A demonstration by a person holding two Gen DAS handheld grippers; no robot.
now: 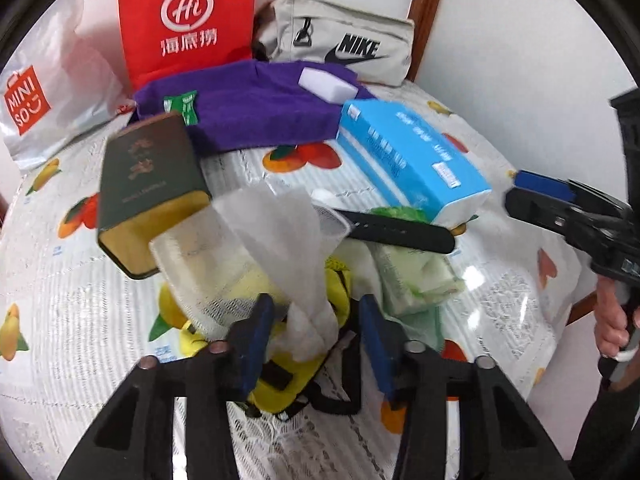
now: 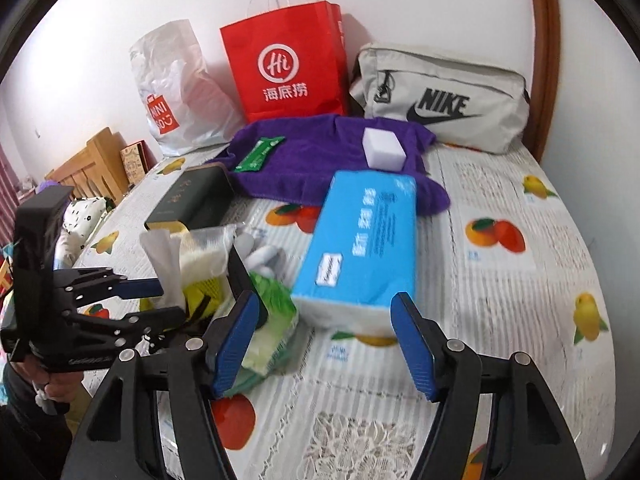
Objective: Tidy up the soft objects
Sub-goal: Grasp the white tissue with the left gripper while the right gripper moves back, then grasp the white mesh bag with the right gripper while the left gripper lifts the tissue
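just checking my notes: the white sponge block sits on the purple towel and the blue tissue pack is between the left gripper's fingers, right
Not quite. The white sponge block does sit on the purple towel, but the blue tissue pack lies in front of the open right gripper, as the right wrist view shows. The left gripper has a white wipe between its fingers.
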